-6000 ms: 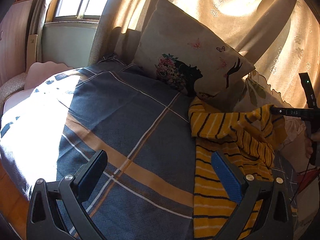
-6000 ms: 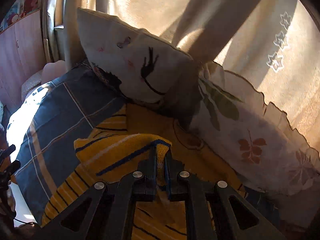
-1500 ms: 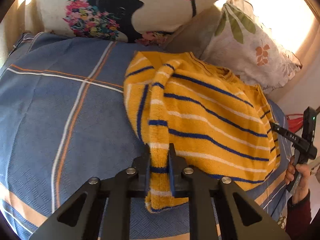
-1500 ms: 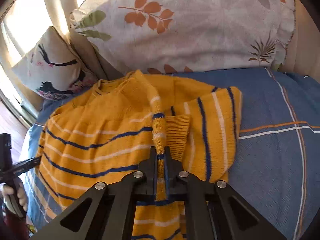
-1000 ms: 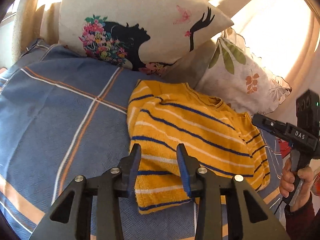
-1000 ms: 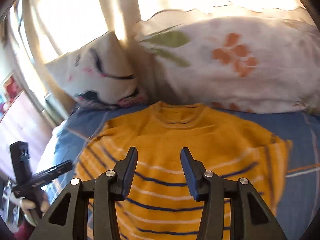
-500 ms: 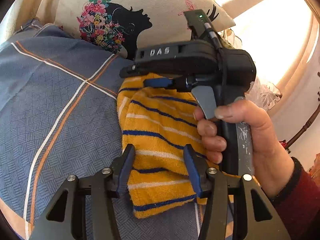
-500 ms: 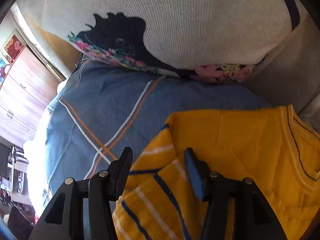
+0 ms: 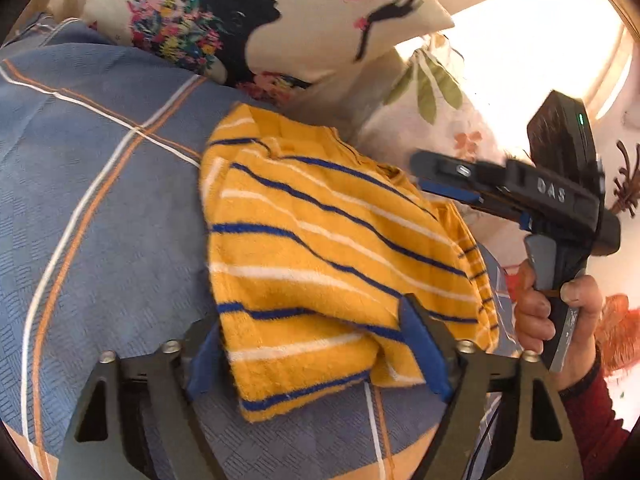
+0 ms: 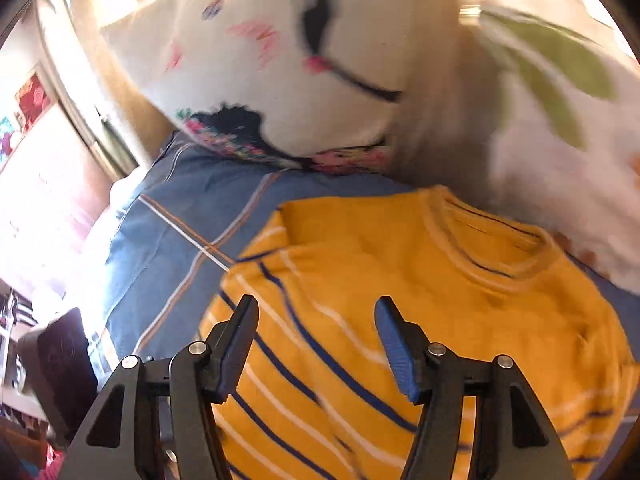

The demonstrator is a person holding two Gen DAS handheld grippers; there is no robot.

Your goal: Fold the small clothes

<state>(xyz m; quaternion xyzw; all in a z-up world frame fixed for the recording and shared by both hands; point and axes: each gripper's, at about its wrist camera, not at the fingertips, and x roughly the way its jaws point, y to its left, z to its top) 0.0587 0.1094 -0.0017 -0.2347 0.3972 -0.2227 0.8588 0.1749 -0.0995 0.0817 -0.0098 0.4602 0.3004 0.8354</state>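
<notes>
Both sets of jaws stand open. Those of the left gripper (image 9: 316, 344) straddle the near hem of the sweater (image 9: 320, 248), one finger at each side of the folded edge, without pinching it. The right gripper (image 10: 316, 344) hovers over the striped chest of the same sweater (image 10: 400, 300), gripping nothing, with the person's hand (image 9: 552, 312) on its handle. The yellow sweater with blue and white stripes lies folded on the blue plaid bedcover (image 9: 100, 200), its collar toward two pillows: one printed with a woman's profile and flowers (image 9: 248, 20), one with leaves (image 9: 436, 92).
</notes>
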